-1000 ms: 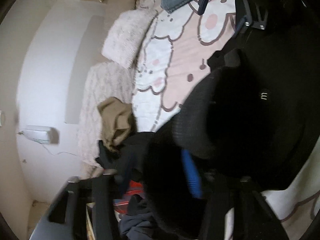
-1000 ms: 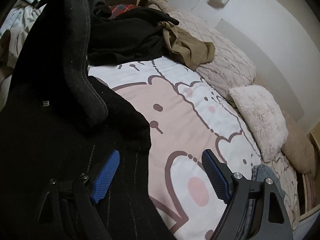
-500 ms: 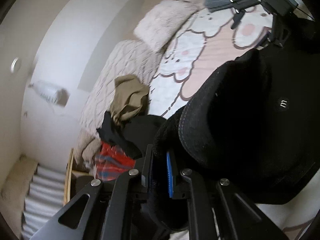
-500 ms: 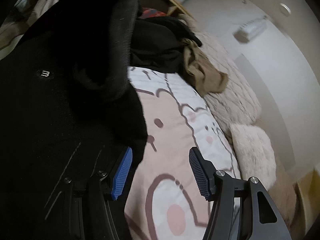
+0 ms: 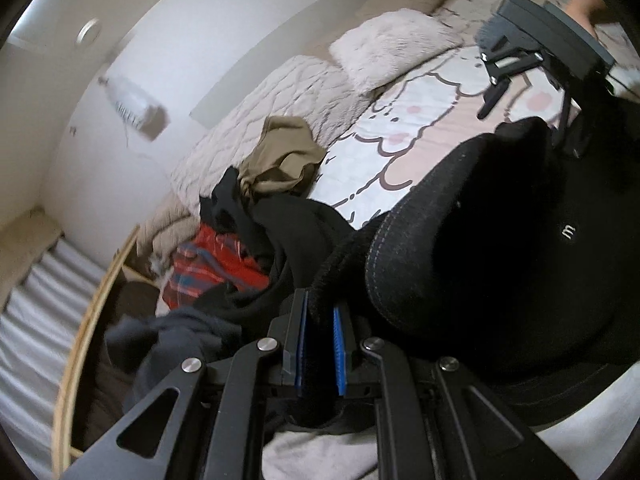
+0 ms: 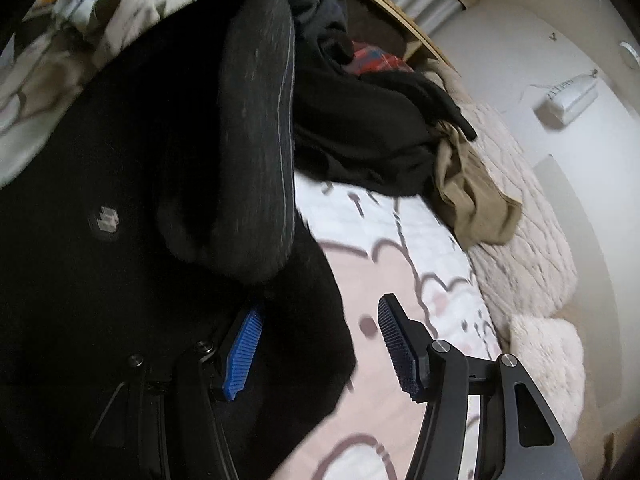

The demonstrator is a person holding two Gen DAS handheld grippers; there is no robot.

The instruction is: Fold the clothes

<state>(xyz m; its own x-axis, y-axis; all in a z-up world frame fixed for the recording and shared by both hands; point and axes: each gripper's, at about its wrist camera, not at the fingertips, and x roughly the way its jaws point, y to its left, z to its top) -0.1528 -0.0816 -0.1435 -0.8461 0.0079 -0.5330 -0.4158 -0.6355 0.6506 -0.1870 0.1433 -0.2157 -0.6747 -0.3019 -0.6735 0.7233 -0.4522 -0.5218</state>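
A black sweatshirt [image 5: 520, 248] with a small white logo lies spread on the cartoon-print bedsheet [image 5: 404, 120]. My left gripper [image 5: 320, 312] is shut on its ribbed cuff, and the sleeve [image 5: 424, 240] arches up from the blue pads. In the right wrist view the same sweatshirt [image 6: 120, 280] fills the left side, its sleeve [image 6: 256, 140] lifted across it. My right gripper [image 6: 316, 344] is open, straddling the sweatshirt's edge, one blue pad over the cloth, the other over the sheet. The right gripper also shows in the left wrist view [image 5: 532, 60].
A heap of clothes lies at the bed's far end: a tan garment [image 5: 280, 156], black garments [image 6: 360, 132], a red plaid piece [image 5: 208, 264]. Fluffy pillows [image 5: 388, 48] and a quilted blanket [image 6: 532, 216] line the wall side. A wooden bed rail [image 5: 80, 336] curves round the heap.
My left gripper has swung the held cuff and sleeve over the sweatshirt body. My right gripper has moved in along the sweatshirt's edge, still open.
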